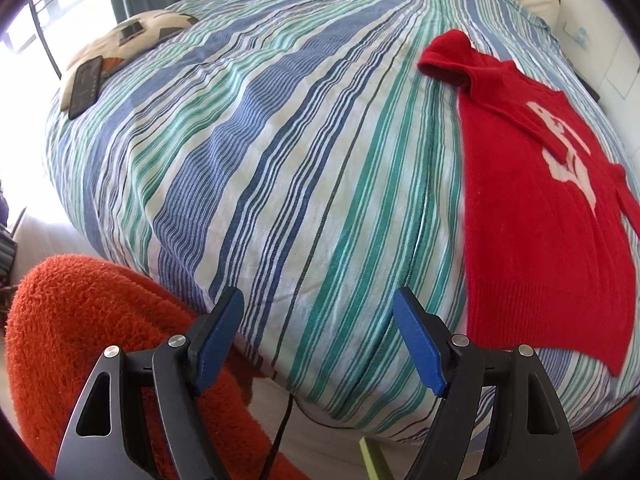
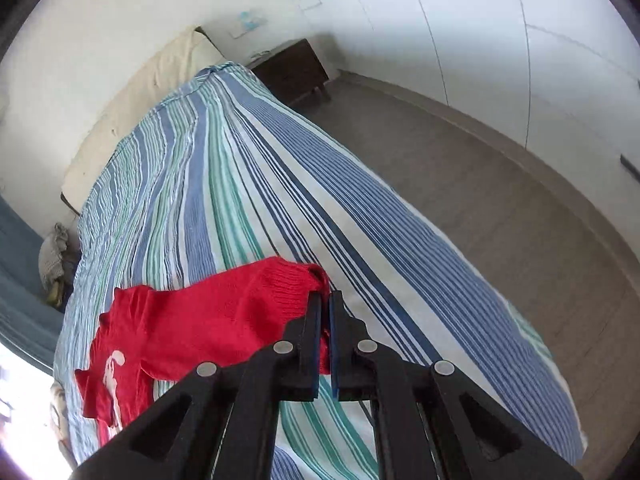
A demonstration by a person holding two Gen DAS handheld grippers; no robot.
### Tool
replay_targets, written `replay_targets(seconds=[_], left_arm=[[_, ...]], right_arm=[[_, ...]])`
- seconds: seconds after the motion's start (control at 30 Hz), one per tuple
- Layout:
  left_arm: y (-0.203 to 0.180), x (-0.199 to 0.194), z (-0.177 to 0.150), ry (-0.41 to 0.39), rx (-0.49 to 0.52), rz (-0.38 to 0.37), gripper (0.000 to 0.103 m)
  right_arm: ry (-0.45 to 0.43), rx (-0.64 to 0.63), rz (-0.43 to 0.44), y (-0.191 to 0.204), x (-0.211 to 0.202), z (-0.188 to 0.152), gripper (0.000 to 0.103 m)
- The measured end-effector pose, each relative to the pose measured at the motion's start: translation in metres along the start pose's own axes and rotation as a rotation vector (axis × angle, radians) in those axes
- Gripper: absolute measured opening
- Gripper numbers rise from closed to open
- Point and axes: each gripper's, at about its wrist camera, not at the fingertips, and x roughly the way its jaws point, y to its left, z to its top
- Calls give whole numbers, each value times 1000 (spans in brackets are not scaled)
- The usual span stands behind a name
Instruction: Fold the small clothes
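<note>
The right claw is pinching the hem corner of the red knit sweater on the striped bedspread; the left claw is gaping wide, holding nothing, with the sweater to its right.

The left wrist camera sits low off the near edge of the bed, above an orange fleece blanket, and faces across the striped cover toward the far window side. The right wrist camera sits close over the near right part of the bed, facing along it toward the headboard wall and a dark nightstand. Both views share the striped cover and the red knitted sweater.
</note>
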Motion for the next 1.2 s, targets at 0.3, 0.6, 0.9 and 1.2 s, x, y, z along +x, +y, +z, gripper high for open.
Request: replay_targets(seconds=[0.3, 0.6, 0.9, 1.2], left_arm=[[3, 3, -1, 8, -14, 13, 79], [1, 8, -2, 22, 4, 25, 79], [-6, 5, -1, 33, 48, 42, 79], [-104, -89, 78, -308, 421, -143, 88]], right_arm=[[18, 308, 203, -56, 30, -26, 44], [42, 148, -96, -47, 26, -21, 2], [53, -23, -251, -26, 37, -23, 3], [-45, -123, -140, 1, -40, -61, 57]])
